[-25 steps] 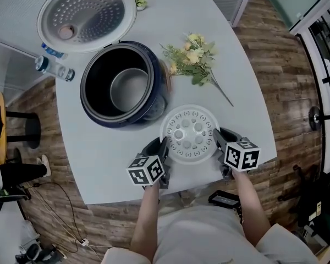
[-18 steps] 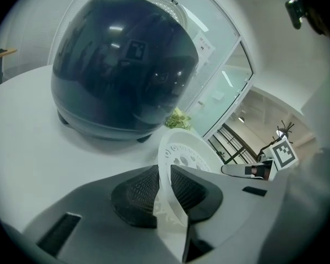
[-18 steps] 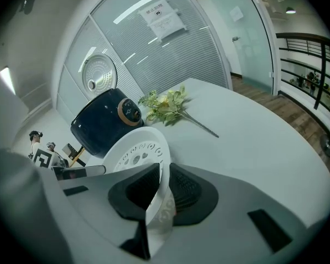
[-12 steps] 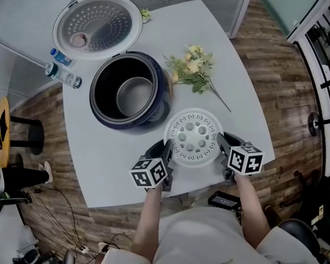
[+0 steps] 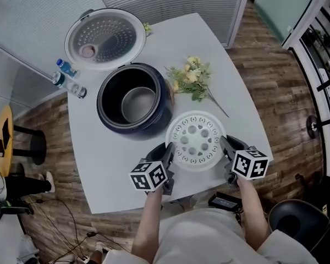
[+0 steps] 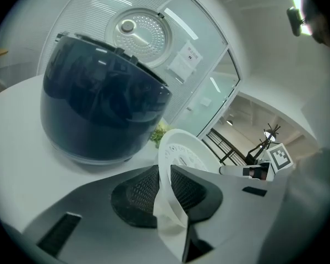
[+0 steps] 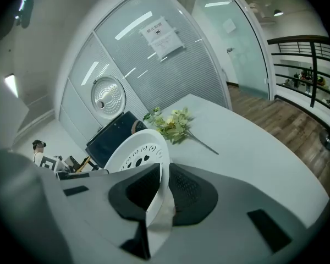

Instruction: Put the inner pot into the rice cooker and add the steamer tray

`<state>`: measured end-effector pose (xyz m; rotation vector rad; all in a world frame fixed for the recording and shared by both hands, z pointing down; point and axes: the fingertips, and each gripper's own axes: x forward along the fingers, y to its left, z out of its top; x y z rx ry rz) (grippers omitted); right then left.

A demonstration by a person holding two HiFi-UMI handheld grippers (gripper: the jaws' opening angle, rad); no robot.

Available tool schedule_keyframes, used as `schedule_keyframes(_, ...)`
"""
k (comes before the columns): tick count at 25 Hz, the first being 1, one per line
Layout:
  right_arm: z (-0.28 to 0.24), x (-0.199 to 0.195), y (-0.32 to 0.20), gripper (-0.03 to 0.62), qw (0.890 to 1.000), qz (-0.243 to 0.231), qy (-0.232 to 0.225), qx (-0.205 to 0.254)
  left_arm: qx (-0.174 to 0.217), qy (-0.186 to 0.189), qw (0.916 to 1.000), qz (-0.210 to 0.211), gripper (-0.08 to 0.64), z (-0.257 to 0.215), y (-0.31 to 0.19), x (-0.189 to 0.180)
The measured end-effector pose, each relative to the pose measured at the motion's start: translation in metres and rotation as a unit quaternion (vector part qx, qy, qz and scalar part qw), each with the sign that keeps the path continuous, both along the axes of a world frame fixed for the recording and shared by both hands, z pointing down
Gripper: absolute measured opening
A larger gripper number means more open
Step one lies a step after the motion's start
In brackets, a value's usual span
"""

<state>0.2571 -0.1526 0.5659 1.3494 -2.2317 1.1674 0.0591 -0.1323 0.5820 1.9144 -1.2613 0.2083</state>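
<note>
Since the inner pot [image 5: 138, 104] already sits inside the rice cooker [image 5: 154, 128], the step in hand is judged to be the second one, adding the steamer tray [image 5: 196, 141].

Findings, left to right:

- A water bottle [image 5: 69, 78] lies far ahead and well to the left of the left claw [image 5: 168, 152]; it plays no part.
- The cooker's lid [image 5: 105, 39] stands hinged open beyond the bottle; the cooker mouth is unobstructed, ahead and slightly left of the left claw, near it but not touching.
- The left claw is clamped on the tray's left rim; its own view shows both ribbed pads [image 6: 143, 188] pressed against the thin white edge.
- The tray spans the gap between the two claws, held roughly level with its perforated face up; it appears to be carried just off the surface [image 5: 115, 164], though the head view alone does not settle this.
- The right claw [image 5: 226, 145] is clamped on the opposite rim, with the white edge nipped between its pads in the same way.
- A flower sprig [image 5: 191, 77] lies ahead of the right claw, clear of the tray.

Next move, as judged: both claws carry the tray together, forward and leftward, until it is centred over the pot; they keep it level, lower it onto the pot's rim, and release only once it is seated. Uneven travel between the two claws could tip or twist the tray.
</note>
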Motion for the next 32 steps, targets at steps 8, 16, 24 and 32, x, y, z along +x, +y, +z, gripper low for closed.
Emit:
schedule_keyframes(8,-0.031,0.01,0.012,0.06,0.999,0.022,-0.032,0.025,0.031,-0.003,0.9995,0.008,0.064,-0.029,0.005,0.008)
schedule_keyframes(16,-0.063,-0.001,0.01,0.058,0.996,0.029,-0.065,0.052,0.065,0.003,0.9979,0.003,0.064,-0.068,0.001,-0.004)
schedule_keyframes(24,-0.094,-0.019,0.015,0.057,0.993,0.019,-0.089,0.08,0.093,0.007,0.9956,-0.014,0.063,-0.093,0.01,-0.024)
schedule_keyframes(32,-0.12,-0.034,0.009,0.055,0.988,0.005,-0.116,0.099,0.116,0.004,0.9924,-0.041,0.061,-0.118,0.014,-0.039)
